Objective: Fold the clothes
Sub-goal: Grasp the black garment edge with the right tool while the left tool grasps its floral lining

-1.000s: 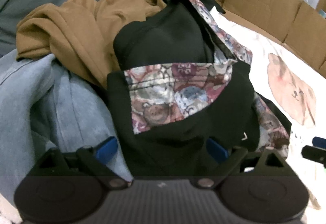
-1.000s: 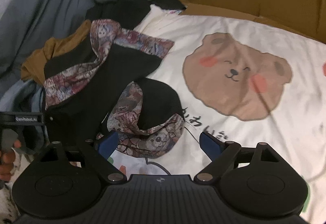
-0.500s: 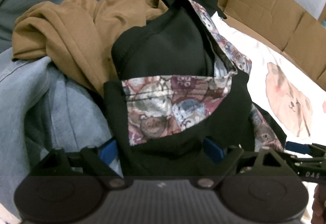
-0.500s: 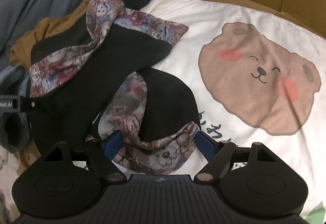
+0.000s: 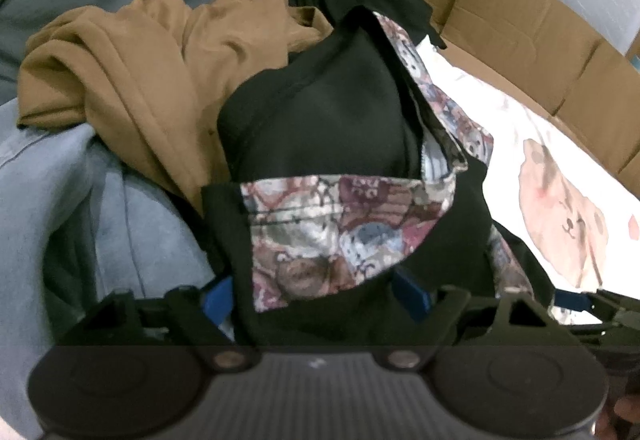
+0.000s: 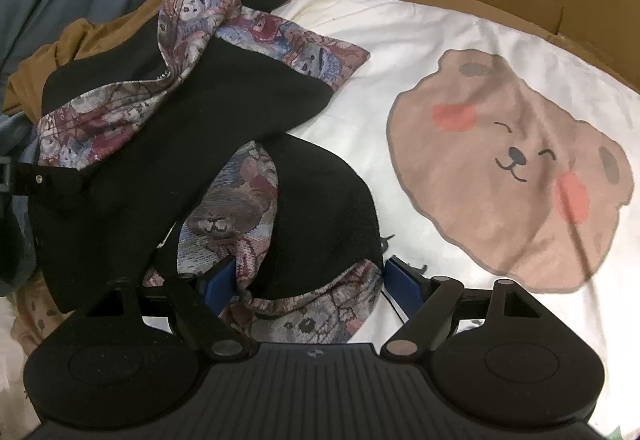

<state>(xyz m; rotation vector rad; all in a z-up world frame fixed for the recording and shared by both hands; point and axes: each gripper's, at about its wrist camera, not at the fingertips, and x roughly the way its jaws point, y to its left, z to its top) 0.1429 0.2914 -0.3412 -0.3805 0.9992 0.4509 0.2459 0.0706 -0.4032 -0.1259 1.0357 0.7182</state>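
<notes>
Item: black garment with bear-print panels, crumpled, long axis running from the clothes pile onto the bear blanket. Left gripper at pile end, right gripper at blanket end; both jaws wide, fabric between, not clamped.

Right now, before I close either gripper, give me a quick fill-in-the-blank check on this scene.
1. The black garment has panels printed with ____.
2. The white sheet shows a smiling ____ face.
3. Beside the black garment lies a ____ coloured garment.
4. Both grippers, left and right, have jaws ____.

Missing: bears; bear; brown; open
</notes>
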